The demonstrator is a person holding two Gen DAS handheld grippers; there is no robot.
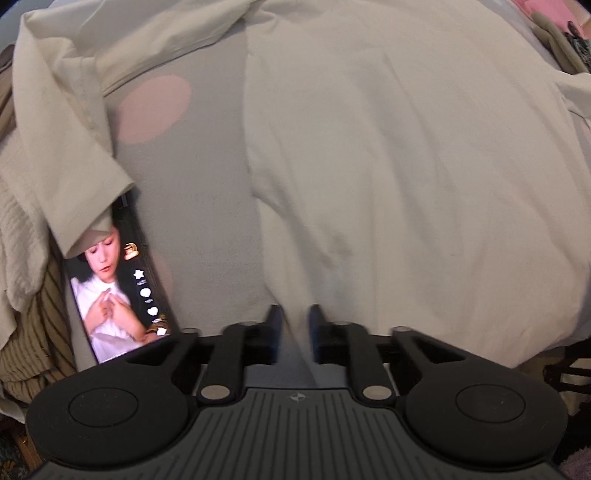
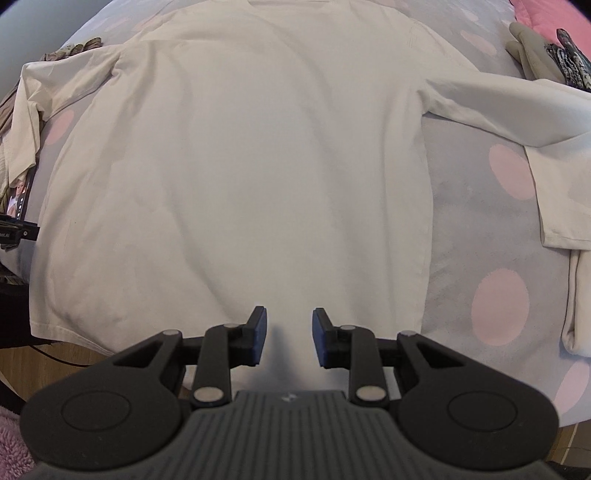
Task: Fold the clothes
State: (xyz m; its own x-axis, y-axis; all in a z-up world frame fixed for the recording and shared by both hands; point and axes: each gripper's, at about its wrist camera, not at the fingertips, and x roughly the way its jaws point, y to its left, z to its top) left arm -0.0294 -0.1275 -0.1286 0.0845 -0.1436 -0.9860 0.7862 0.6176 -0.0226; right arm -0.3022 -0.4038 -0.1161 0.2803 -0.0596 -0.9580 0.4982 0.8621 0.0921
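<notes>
A cream long-sleeved shirt [image 2: 240, 166] lies flat, sleeves spread, on a grey bedsheet with pink dots [image 2: 480, 229]. In the left wrist view my left gripper [image 1: 293, 314] points down at the shirt's [image 1: 406, 166] lower left edge. It is shut, with a fold of that edge pinched up between the fingers. The left sleeve [image 1: 62, 147] is bent back and drapes over a phone. My right gripper [image 2: 289, 317] hovers over the shirt's bottom hem near the middle, open, with only flat cloth below the gap. The right sleeve [image 2: 517, 107] runs out and bends down at the right.
A lit phone [image 1: 122, 295] lies left of the shirt, its top under the sleeve cuff. Striped brown cloth [image 1: 33, 332] is heaped at the left edge. Beige and dark patterned items [image 2: 546, 55] and pink fabric [image 2: 546, 11] lie at the far right. Wooden floor [image 2: 55, 362] shows past the near edge.
</notes>
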